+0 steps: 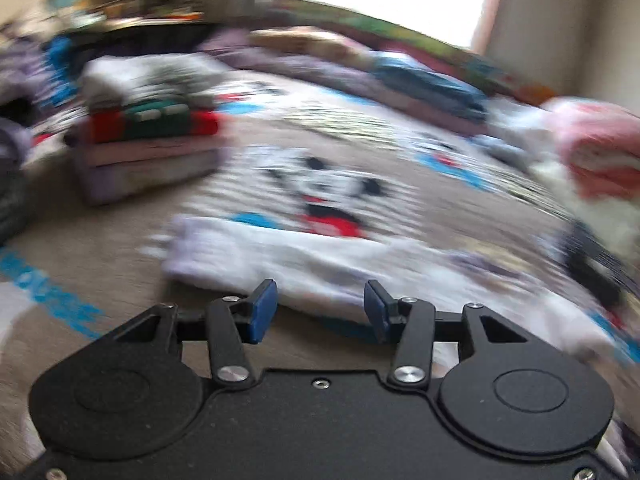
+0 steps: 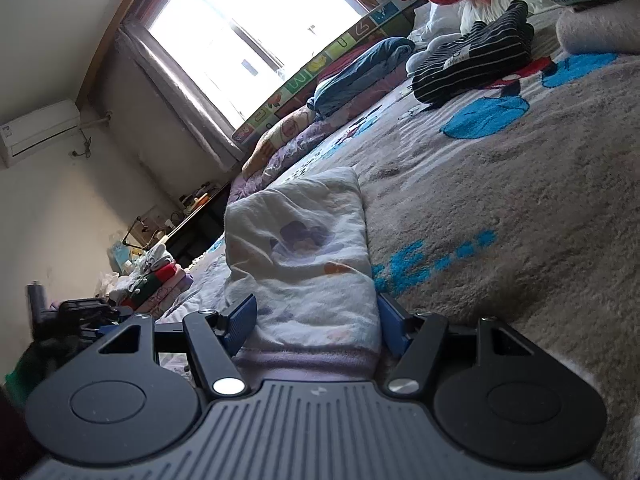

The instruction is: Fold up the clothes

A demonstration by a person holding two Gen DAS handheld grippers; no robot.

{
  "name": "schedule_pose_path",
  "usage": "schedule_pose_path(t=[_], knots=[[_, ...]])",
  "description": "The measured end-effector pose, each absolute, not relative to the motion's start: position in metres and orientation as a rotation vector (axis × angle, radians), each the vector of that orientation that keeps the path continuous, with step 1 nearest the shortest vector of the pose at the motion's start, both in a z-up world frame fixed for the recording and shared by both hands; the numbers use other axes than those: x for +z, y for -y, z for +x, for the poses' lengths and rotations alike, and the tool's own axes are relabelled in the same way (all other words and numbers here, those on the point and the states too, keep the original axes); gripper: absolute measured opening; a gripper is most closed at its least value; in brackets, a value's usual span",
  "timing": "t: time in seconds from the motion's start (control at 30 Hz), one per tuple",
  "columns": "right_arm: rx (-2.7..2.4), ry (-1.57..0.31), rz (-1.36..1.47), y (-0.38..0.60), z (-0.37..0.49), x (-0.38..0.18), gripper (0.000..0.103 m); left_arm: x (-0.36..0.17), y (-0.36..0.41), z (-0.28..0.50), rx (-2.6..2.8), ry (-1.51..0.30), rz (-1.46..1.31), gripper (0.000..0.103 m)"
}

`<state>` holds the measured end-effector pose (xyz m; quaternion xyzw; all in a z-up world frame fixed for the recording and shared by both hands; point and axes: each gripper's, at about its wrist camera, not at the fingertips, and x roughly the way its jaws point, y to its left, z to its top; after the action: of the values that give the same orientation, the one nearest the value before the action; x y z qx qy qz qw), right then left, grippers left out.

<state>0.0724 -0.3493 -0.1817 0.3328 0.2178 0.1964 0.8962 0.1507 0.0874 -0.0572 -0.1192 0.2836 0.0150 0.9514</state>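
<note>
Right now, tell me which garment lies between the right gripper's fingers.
The white folded garment with purple print, between the right gripper fingers; the black striped one lies far off.

A: Where does the left wrist view look from?
B: Above the bed, angled down, blurred.
A: And the right?
B: Low, rolled sideways, close on the white folded garment [image 2: 304,248]; both see it.

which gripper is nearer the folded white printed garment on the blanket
Right. The right gripper has the white garment between its fingers, though a firm clamp can't be confirmed. The left gripper hovers open just short of its near edge, nothing between its fingers.
</note>
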Motion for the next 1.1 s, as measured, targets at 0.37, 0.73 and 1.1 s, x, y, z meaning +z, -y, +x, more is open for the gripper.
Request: schedule_pose_path(t=[0.37,0.73,1.1], knots=[[0.381,-0.483,0.806,0.36,0.059,-0.176,0.067,-0.094,0.027,0.113,-0.245,-0.691,-0.132,0.047],[0.244,-0.543,1.359,0.372,0.024,-0.191,0.067,-0.146,0.04,0.082,-0.193,-0.642,-0.143,0.072],[0.146,-0.561,1.564,0.339,0.022,-0.206,0.065,-0.158,0.046,0.078,-0.198,-0.581,-0.079,0.081]])
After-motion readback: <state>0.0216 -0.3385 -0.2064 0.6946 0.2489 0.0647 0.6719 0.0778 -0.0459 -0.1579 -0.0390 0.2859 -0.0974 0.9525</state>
